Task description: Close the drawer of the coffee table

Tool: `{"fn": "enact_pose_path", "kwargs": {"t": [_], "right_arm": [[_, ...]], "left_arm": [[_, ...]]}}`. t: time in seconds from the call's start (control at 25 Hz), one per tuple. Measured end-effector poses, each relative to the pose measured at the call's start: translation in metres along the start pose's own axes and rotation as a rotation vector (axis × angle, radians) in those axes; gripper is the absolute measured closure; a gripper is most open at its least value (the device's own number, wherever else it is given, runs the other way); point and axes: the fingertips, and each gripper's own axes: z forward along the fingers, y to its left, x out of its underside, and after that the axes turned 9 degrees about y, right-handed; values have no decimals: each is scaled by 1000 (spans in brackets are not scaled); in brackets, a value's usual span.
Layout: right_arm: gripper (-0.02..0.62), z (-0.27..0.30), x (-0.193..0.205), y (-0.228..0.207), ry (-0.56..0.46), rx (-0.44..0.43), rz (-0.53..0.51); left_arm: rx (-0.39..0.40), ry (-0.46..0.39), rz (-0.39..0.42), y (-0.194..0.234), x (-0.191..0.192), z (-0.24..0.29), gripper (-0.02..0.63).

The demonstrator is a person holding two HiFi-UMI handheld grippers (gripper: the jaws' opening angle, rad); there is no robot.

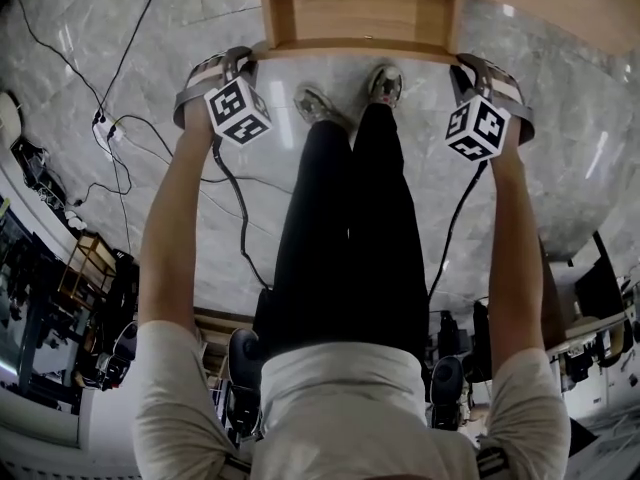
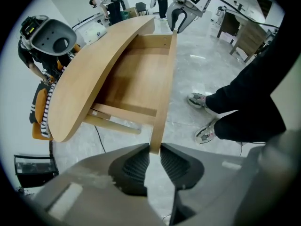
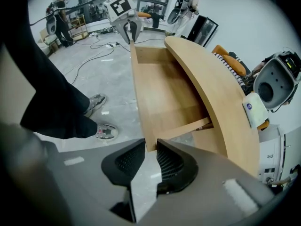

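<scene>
The drawer [image 1: 355, 13] stands open. Left gripper [image 2: 154, 152] and right gripper [image 3: 151, 147] each clamp its front panel [image 2: 162, 102] — one at either end

Beyond the left gripper [image 2: 153, 157], the coffee table [image 1: 560, 3] runs off the head view's top edge. In that view the gripper's own body covers its jaws.

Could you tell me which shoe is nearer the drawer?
The right shoe, its toe almost at the drawer; the left shoe sits further back.
</scene>
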Motion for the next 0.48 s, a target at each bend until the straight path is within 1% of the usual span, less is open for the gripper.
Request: {"fn": "enact_pose_path", "kwargs": {"t": [0.12, 0.28, 0.4, 0.48], "right_arm": [[511, 1, 2, 0, -14, -3, -7], [511, 3, 2, -8, -17, -3, -16], [512, 2, 1, -9, -19, -16, -35], [512, 2, 2, -8, -25, -18, -31]], "left_arm": [[0, 16, -19, -2, -1, 1, 506], [-5, 18, -55, -2, -4, 1, 506], [5, 27, -86, -5, -1, 0, 506], [8, 29, -87, -5, -1, 0, 506]]}}
